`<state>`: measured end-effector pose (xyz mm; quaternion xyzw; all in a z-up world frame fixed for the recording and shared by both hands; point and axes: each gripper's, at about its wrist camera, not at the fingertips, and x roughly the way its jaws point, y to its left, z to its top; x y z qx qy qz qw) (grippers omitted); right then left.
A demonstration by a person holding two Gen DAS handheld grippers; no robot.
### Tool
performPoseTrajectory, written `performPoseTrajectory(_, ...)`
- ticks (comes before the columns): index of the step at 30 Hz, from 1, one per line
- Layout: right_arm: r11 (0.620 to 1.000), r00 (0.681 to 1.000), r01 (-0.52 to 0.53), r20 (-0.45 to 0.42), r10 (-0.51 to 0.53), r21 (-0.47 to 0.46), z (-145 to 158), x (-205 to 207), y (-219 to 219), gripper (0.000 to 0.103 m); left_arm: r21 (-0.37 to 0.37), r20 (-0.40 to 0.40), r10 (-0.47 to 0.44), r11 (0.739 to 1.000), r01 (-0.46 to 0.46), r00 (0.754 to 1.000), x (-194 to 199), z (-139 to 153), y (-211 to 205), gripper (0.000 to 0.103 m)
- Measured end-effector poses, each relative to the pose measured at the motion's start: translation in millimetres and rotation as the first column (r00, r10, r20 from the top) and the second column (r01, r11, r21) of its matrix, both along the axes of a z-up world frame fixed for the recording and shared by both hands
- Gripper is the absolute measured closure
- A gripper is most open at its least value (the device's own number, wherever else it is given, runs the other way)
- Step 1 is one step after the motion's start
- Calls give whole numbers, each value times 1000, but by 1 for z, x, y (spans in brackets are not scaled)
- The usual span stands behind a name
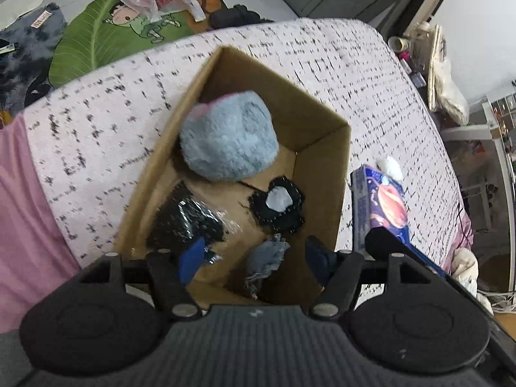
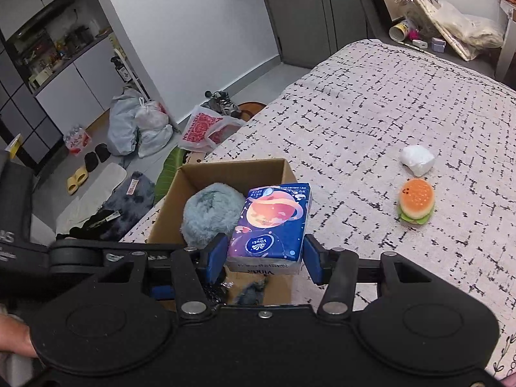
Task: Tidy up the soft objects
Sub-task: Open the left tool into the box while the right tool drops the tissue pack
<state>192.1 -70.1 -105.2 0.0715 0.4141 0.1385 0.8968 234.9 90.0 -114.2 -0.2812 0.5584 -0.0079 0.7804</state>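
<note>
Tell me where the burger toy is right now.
The burger toy lies on the patterned bedspread in the right wrist view, right of the cardboard box, just below a crumpled white wad.

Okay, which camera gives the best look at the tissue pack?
The right wrist view: the tissue pack sits centred between the right tool fingers, printed top face fully visible. The left wrist view shows it only at the edge, beside the cardboard box, partly hidden.

Tissue pack (image 2: 269, 225) over box (image 2: 232, 166); burger toy (image 2: 416, 205) right.
</note>
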Motion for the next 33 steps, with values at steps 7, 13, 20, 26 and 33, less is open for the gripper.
performPoseTrajectory(7, 1000, 1000, -10, -17, 10, 11, -6, 8, 12, 53, 12, 18, 30, 999, -30, 999, 2, 13, 20, 35)
performPoseTrajectory(13, 1000, 999, -24, -47, 25, 8, -13, 11, 26, 53, 31, 36, 49, 998, -50, 998, -1, 20, 36, 35)
performPoseTrajectory(20, 999, 997, -40, -66, 40, -9, -26, 11, 43, 45, 73, 86, 48, 996, -54, 995, -7, 27, 45, 25)
performPoseTrajectory(26, 1000, 1000, -6, -17, 6, -6, -12, 3, 33, 12, 133, 135, 55, 988, -74, 989, -13, 36, 42, 18)
performPoseTrajectory(33, 1000, 1000, 20, 14, -20, 1, 3, -8, 3, 1, 177, 215, 59, 979, -99, 975, -17, 50, 27, 17)
